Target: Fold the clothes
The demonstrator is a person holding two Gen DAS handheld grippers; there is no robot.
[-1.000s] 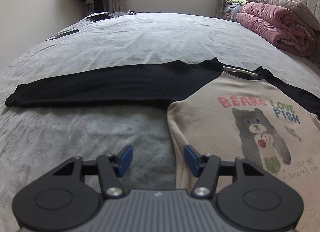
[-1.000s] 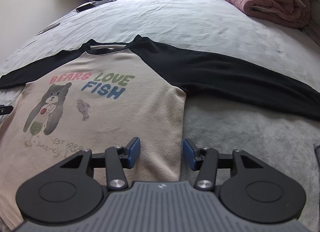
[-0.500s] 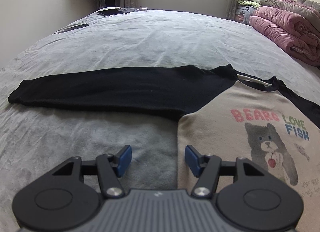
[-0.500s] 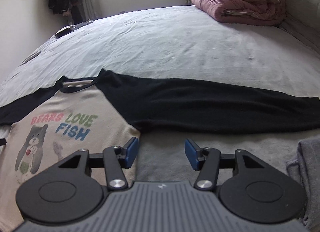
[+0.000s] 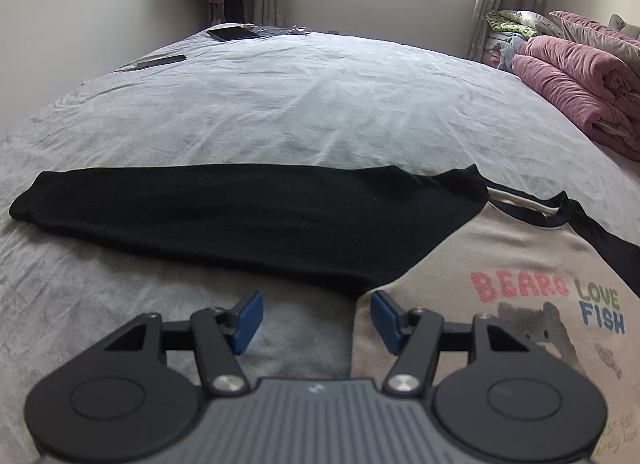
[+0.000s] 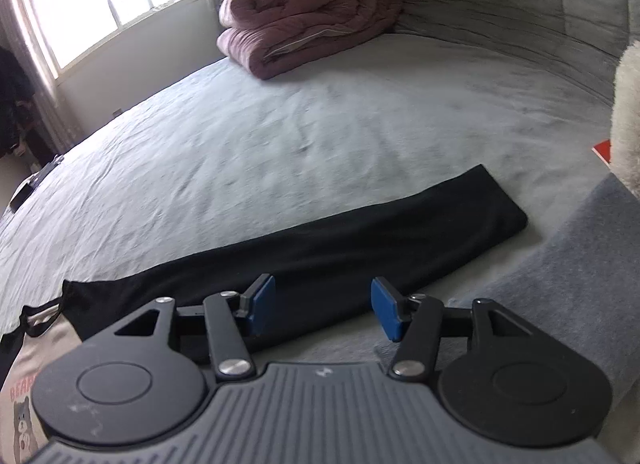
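A beige shirt (image 5: 500, 264) with black sleeves and a bear print lies flat, face up, on the grey bed (image 5: 320, 104). Its left black sleeve (image 5: 200, 208) stretches out to the left in the left wrist view. My left gripper (image 5: 316, 320) is open and empty, low over the bed just below the sleeve's armpit. In the right wrist view the other black sleeve (image 6: 360, 240) stretches right, and a corner of the beige body (image 6: 36, 344) shows at lower left. My right gripper (image 6: 323, 310) is open and empty, over the middle of that sleeve's near edge.
A folded pink quilt (image 5: 580, 84) lies at the head of the bed and also shows in the right wrist view (image 6: 308, 12). A tablet (image 5: 234, 32) and a phone (image 5: 162, 61) lie far left. A folded grey garment (image 6: 580, 264) lies at the right, beside a white fluffy thing (image 6: 628, 112).
Both grippers have moved outward and forward: the left toward the left sleeve's armpit, the right swinging right along the right sleeve, whose cuff is now in view. Both stay open.
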